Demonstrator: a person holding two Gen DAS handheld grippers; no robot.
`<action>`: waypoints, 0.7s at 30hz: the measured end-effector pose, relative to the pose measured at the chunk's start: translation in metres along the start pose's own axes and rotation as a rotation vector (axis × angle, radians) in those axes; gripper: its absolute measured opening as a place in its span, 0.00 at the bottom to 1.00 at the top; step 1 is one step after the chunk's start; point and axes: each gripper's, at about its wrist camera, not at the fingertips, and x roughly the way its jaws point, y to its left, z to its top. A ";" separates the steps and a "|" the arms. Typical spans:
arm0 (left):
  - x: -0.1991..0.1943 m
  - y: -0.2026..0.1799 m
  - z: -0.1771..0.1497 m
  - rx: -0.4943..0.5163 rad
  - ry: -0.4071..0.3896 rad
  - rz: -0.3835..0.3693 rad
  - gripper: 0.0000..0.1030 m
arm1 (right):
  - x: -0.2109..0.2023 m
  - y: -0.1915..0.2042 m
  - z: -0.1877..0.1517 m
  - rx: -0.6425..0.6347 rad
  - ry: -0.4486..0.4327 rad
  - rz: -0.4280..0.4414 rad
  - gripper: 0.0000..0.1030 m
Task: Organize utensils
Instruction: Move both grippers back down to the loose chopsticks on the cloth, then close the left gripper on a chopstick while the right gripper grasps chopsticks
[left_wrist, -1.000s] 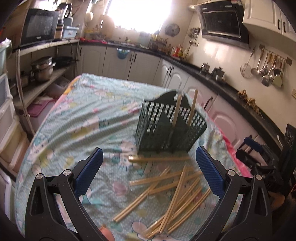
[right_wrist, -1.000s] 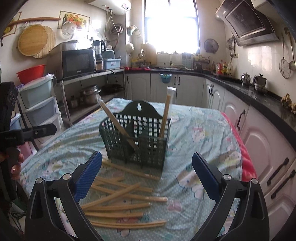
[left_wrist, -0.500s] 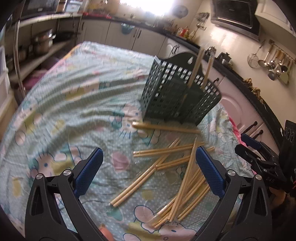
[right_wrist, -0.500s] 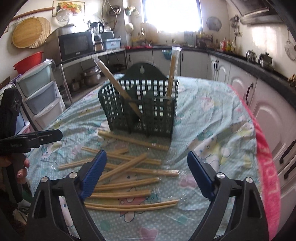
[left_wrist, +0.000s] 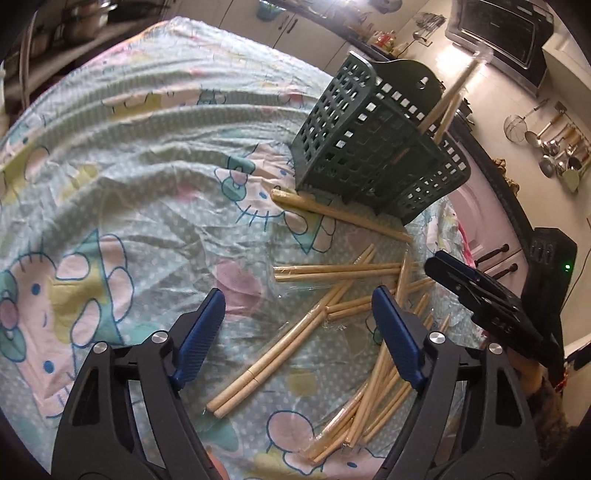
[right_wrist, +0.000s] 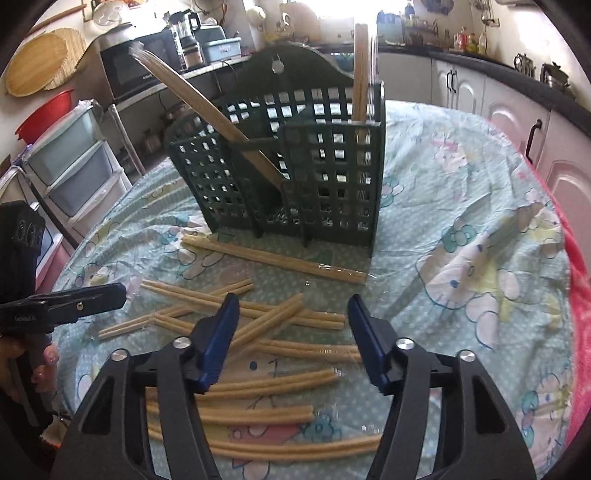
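Note:
A dark green slotted utensil basket (left_wrist: 373, 147) stands on the patterned tablecloth (left_wrist: 140, 177); it also shows in the right wrist view (right_wrist: 295, 177) with two wrapped chopstick pairs (right_wrist: 364, 74) standing in it. Several wrapped chopstick pairs (left_wrist: 332, 273) lie scattered on the cloth in front of it, and in the right wrist view (right_wrist: 258, 310). My left gripper (left_wrist: 299, 332) is open and empty, low over one loose pair (left_wrist: 273, 354). My right gripper (right_wrist: 291, 339) is open and empty, low over the pile. The right gripper is seen from the left wrist (left_wrist: 476, 291).
One chopstick pair (right_wrist: 273, 256) lies against the basket's foot. A pink table edge (right_wrist: 576, 295) runs along the right. Kitchen counters and white cabinets (right_wrist: 498, 96) lie behind, and storage drawers (right_wrist: 70, 166) stand to the left. The left gripper shows in the right wrist view (right_wrist: 74, 301).
Both grippers have moved down and forward toward the loose chopsticks, and their jaws have narrowed somewhat. The basket and chopsticks have not moved.

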 end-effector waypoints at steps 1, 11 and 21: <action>0.001 0.001 0.001 -0.006 0.004 -0.005 0.70 | 0.004 -0.001 0.001 0.006 0.007 0.008 0.52; 0.010 0.006 0.011 -0.031 0.002 -0.041 0.52 | 0.027 -0.009 0.009 0.002 0.067 0.031 0.46; 0.016 0.011 0.011 -0.050 0.006 -0.043 0.18 | 0.033 -0.015 0.012 0.018 0.075 0.050 0.18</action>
